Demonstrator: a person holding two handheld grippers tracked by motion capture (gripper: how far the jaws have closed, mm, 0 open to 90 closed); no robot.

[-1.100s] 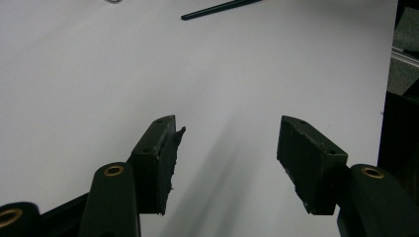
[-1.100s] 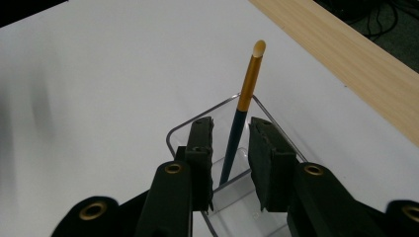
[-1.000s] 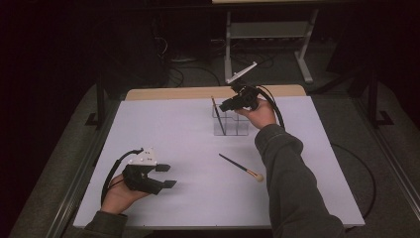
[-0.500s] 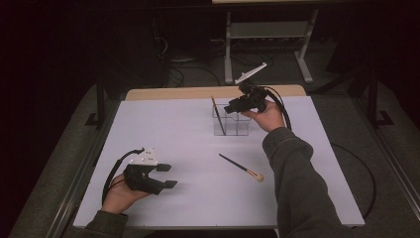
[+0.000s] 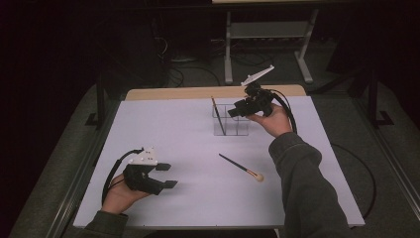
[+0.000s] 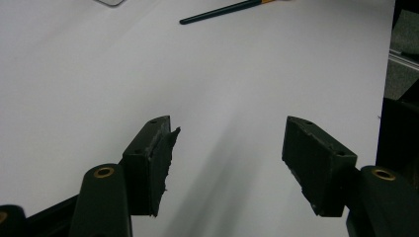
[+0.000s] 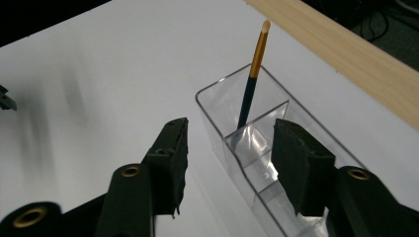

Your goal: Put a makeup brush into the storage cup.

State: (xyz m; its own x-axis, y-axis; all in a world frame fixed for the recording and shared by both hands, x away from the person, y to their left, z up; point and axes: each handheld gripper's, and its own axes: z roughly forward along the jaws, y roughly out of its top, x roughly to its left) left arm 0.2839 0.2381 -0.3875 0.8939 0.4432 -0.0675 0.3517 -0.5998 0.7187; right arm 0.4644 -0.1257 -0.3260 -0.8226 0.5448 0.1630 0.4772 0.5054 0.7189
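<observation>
Clear plastic organizer [image 7: 237, 148] holds one upright brush [image 7: 253, 79], released as the right gripper [image 7: 230, 163] has just been opening. Left gripper [image 6: 227, 158] rests spread, empty. No readable writing.

No writing, label, brand, number or sign can be read anywhere in these pictures.

The white-topped table [image 5: 163, 129] carries a clear compartmented organizer [image 5: 229, 125] near its far edge and a loose brush [image 5: 241, 168] lying flat nearer the person's side.
</observation>
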